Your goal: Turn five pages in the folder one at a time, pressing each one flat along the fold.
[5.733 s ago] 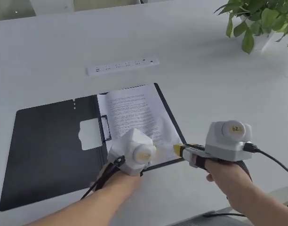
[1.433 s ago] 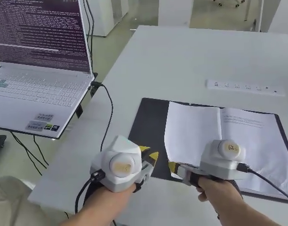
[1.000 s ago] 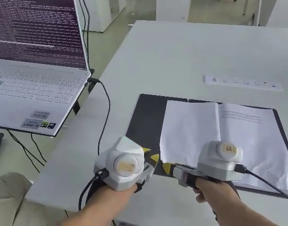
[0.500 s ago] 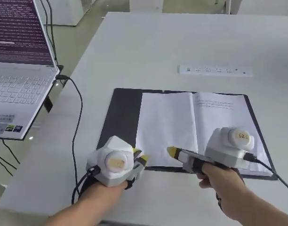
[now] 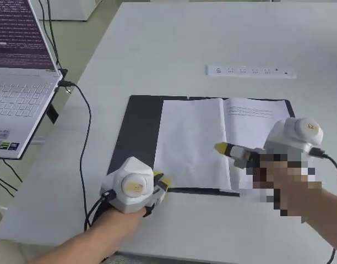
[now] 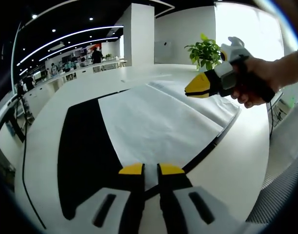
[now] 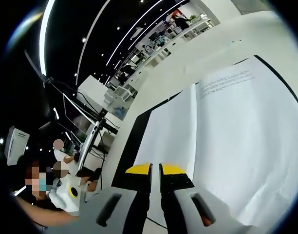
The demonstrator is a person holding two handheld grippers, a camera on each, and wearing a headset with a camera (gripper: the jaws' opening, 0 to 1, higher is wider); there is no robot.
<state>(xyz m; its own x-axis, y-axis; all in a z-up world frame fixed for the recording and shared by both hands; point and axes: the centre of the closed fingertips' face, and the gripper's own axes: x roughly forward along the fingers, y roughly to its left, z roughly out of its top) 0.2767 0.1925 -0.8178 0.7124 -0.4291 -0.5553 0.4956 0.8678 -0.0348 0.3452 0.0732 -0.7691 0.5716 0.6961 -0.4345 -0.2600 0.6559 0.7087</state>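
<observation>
A black folder [image 5: 136,132] lies open on the white table. A blank turned page [image 5: 190,137] rests flat over its left half, and a printed page [image 5: 256,113] sits on the right. My left gripper [image 5: 161,184] is shut with nothing in it, its yellow tips at the front left corner of the turned page [image 6: 154,122]. My right gripper [image 5: 221,148] is shut and empty too, hovering over the fold [image 7: 192,126] near the middle. In the left gripper view the right gripper [image 6: 202,85] comes in from the right above the paper.
An open laptop [image 5: 14,66] stands off the table's left side, and its cable [image 5: 87,137] hangs along the table edge. A white power strip [image 5: 251,71] lies behind the folder. A potted plant [image 6: 205,51] stands far back. People [image 7: 56,165] stand in the background.
The right gripper has moved from the folder's front edge up over the fold. The left gripper stays at the front left corner. The head camera has swung right.
</observation>
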